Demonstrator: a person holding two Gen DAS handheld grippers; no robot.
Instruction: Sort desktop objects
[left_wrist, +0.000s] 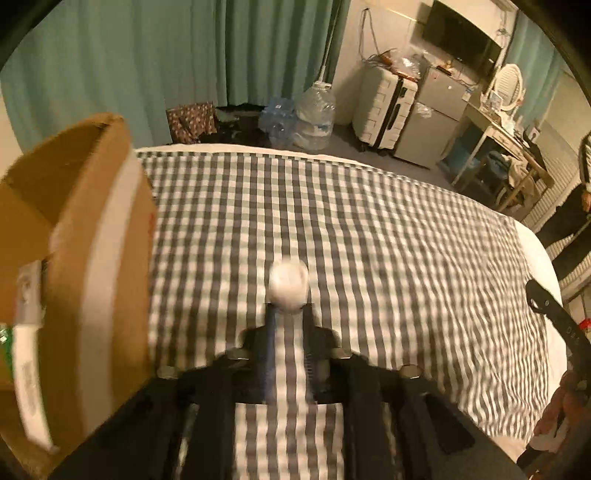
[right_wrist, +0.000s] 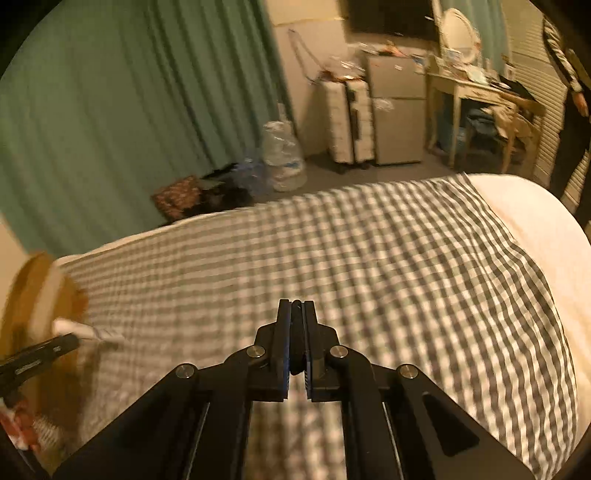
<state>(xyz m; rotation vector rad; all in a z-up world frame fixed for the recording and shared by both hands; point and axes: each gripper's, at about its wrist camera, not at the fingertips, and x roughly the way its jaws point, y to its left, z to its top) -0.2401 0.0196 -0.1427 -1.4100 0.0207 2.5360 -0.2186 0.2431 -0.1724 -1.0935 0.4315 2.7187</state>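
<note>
Left claw (left_wrist: 287, 314) clamped on a small white ball (left_wrist: 288, 286), pinched at the fingertips, held above the checked cloth (left_wrist: 369, 240); ball blurred, surface detail unreadable. Brown cardboard box (left_wrist: 74, 240) just beside on the left, open top tilted toward the lens, pale tape band down its near face, white label at the lower corner. Box standing on the cloth at the bed's left end.

Right claw (right_wrist: 297, 314) drawn together, fingers nearly meeting on a thin dark object (right_wrist: 296, 332) wedged between the pads; identity not discernible. Poised over the same cloth, well apart from the box (right_wrist: 33, 295), which sits blurred at the far left edge. Other claw's black arm (right_wrist: 37, 356) entering from lower left, something white at its tip.

Cloth grey-and-white gingham, spread across a white bed (right_wrist: 535, 221). Beyond the bed: green curtains (left_wrist: 147, 55), large clear water jug (left_wrist: 314, 114) on the floor, white suitcase (left_wrist: 384, 107), small grey fridge (left_wrist: 432, 122), wall-mounted screen (left_wrist: 461, 37), dressing table with oval mirror (left_wrist: 509, 85). Person (right_wrist: 569, 92) in striped sleeve standing at far right.
</note>
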